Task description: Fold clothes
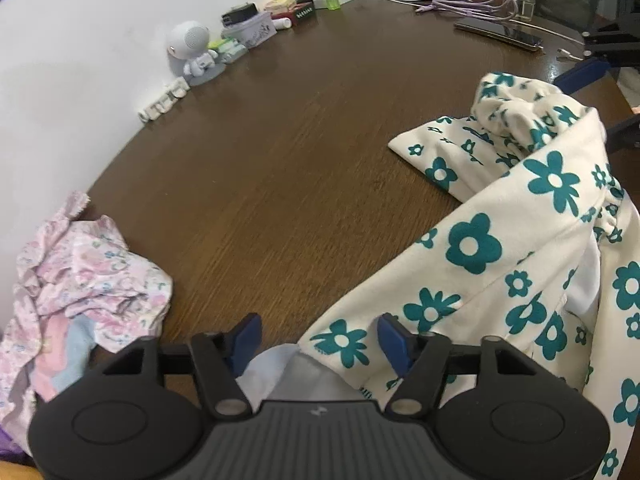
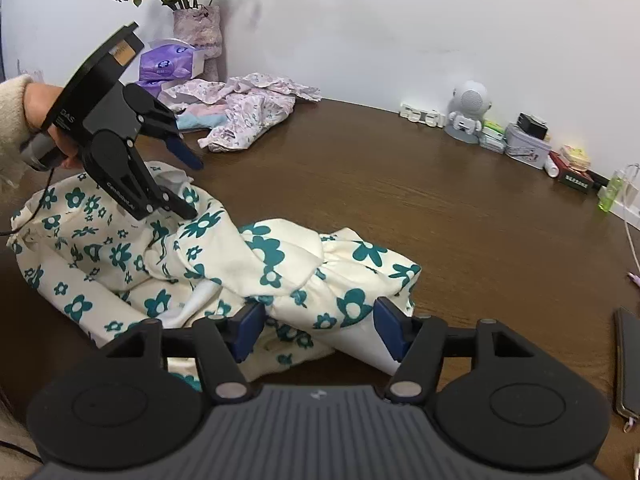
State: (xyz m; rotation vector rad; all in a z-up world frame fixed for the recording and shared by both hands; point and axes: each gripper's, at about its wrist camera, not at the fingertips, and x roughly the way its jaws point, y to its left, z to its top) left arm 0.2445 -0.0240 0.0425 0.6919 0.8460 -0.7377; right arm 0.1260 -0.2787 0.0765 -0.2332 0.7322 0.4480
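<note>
Beside the pink floral heap (image 1: 84,280) on the worktop (image 1: 280,140), the cream garment with teal flowers (image 2: 224,264) lies crumpled. Left gripper (image 1: 318,338) and right gripper (image 2: 318,326) both hover over it, fingers (image 2: 250,330) spread, grasping nothing.

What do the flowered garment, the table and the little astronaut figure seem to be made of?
Flowered garment: soft, matte, fairly thick cloth, perhaps cotton knit; it rumples in rounded folds. Table: dark brown wood or wood-look laminate, slightly glossy, with visible grain lines. Astronaut figure: probably smooth grey-white plastic with a faint sheen.
</note>
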